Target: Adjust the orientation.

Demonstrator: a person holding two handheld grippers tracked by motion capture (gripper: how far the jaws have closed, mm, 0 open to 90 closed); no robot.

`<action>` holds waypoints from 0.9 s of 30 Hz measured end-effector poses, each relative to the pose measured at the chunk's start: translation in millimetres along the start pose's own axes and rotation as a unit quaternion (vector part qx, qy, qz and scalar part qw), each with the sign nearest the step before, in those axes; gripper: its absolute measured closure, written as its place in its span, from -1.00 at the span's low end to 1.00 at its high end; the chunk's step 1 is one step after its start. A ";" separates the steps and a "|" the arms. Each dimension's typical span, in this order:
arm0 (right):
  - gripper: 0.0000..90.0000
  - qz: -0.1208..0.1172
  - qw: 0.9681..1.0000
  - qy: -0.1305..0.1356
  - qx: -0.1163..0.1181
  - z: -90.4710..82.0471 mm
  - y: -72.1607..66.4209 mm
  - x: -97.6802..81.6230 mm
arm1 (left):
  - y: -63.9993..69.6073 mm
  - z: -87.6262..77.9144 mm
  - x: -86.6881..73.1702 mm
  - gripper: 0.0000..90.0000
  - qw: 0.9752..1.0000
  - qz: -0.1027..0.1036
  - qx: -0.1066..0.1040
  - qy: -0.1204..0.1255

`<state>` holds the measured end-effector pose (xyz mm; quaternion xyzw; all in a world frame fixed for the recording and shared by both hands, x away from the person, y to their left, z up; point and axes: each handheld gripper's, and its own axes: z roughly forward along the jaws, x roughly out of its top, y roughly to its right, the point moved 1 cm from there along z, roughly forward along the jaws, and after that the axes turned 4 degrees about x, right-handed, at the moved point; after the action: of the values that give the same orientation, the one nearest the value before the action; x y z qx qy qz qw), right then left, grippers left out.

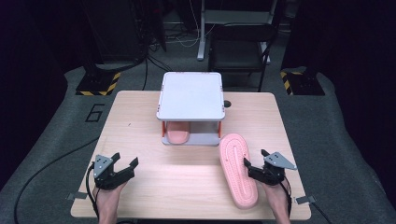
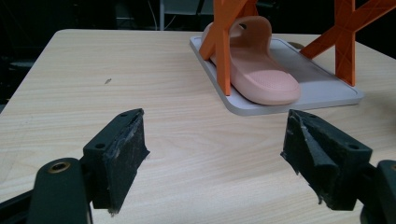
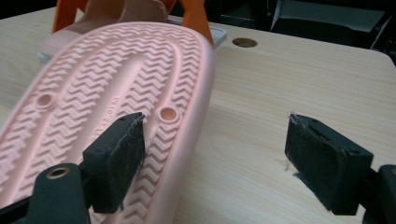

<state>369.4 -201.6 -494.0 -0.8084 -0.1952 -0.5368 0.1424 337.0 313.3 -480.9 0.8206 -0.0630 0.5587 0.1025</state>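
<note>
Pink slipper (image 1: 238, 170) lying sole-up at near right of the wooden surface (image 1: 140, 121), toe end close to the rack. Right gripper (image 1: 256, 158) at its right edge: fingers (image 3: 114, 161) wide apart, one over the sole, other over bare surface, nothing clamped. Left gripper (image 1: 125, 158) at near left, fingers (image 2: 116, 154) spread wide, empty. Second slipper (image 1: 178, 134) on lower tray of grey rack (image 1: 191, 95), far centre.

Slipper (image 1: 238, 171): pink, upside down, zigzag sole up
Pose: flat on the table, lengthwise
Place: edge between the right gripper's (image 1: 254, 157) spread jaws
</note>
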 end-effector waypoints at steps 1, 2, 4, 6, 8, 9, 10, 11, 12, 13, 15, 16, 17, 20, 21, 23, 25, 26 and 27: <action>-0.57 0.002 1.000 -0.005 -0.004 -1.1 7.6 0.3 | 0.6 -0.2 -0.5 -0.53 1.000 -0.002 -0.001 -0.002; -0.57 0.002 1.000 -0.005 -0.004 -1.1 7.6 0.3 | 1.5 0.1 -1.3 -0.53 1.000 -0.004 0.001 0.002; -0.56 0.004 1.000 -0.005 -0.019 -0.4 16.3 0.2 | 1.6 -0.9 -1.8 -0.53 1.000 0.001 -0.002 -0.004; -0.53 0.005 0.999 -0.014 -0.036 0.7 26.3 -0.3 | 1.4 -1.3 -2.2 -0.53 1.000 0.001 -0.001 -0.004; -0.51 -0.002 0.998 -0.023 -0.051 3.5 34.2 -1.6 | 0.0 -2.2 -2.0 -0.53 1.000 0.000 0.001 -0.004; -0.48 0.000 0.998 -0.022 -0.052 6.3 38.6 -3.0 | -0.7 -2.5 -1.7 -0.53 1.000 -0.001 0.002 -0.001; -0.46 0.006 0.998 -0.032 -0.054 9.5 44.3 -4.5 | -1.3 -3.2 -1.2 -0.52 1.000 -0.001 0.001 -0.002; -0.46 0.007 0.998 -0.034 -0.054 11.5 48.3 -5.3 | -2.1 -3.5 -0.5 -0.52 1.000 -0.003 0.003 0.004; -0.46 0.007 0.998 -0.034 -0.054 11.5 48.3 -5.3 | -2.1 -3.5 -0.5 -0.52 1.000 -0.003 0.003 0.004; -0.45 0.010 0.998 -0.036 -0.058 12.8 50.4 -5.8 | -2.9 -4.4 0.4 -0.52 1.000 -0.003 0.003 0.000; -0.45 0.013 0.997 -0.041 -0.058 14.3 58.4 -5.5 | -3.5 -4.7 1.0 -0.52 1.000 -0.003 0.006 0.003; -0.45 0.013 0.997 -0.042 -0.066 13.9 60.0 -5.3 | -4.0 -4.9 1.3 -0.52 1.000 -0.003 0.004 0.003; -0.39 0.016 0.997 -0.038 -0.067 13.1 62.6 -4.0 | -4.0 -4.9 1.5 -0.52 1.000 -0.003 0.004 0.004; -0.37 0.020 0.996 -0.018 -0.086 2.0 68.1 3.1 | -3.5 -4.9 2.1 -0.52 1.000 -0.004 0.005 0.005; -0.38 0.024 0.996 -0.009 -0.085 -1.4 67.7 5.8 | -3.0 -4.7 2.3 -0.52 1.000 -0.003 0.005 0.005; -0.38 0.019 0.996 0.011 -0.089 -11.3 64.4 13.1 | -1.7 -3.9 3.0 -0.52 1.000 -0.003 0.002 0.004; -0.38 0.005 0.997 0.029 -0.075 -20.8 55.3 21.1 | 0.2 -3.3 3.8 -0.52 1.000 0.000 0.000 0.004; -0.38 -0.001 0.997 0.036 -0.066 -21.9 51.2 23.3 | 1.3 -3.0 4.3 -0.52 1.000 0.001 -0.002 0.003; -0.38 -0.011 0.998 0.033 -0.059 -23.9 44.8 25.9 | 2.3 -2.3 4.5 -0.52 1.000 0.001 -0.003 0.007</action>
<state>380.0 -247.5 -461.9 -0.7948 -0.1671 -0.5756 0.0955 336.1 311.7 -475.6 0.8161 -0.0652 0.5645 0.1050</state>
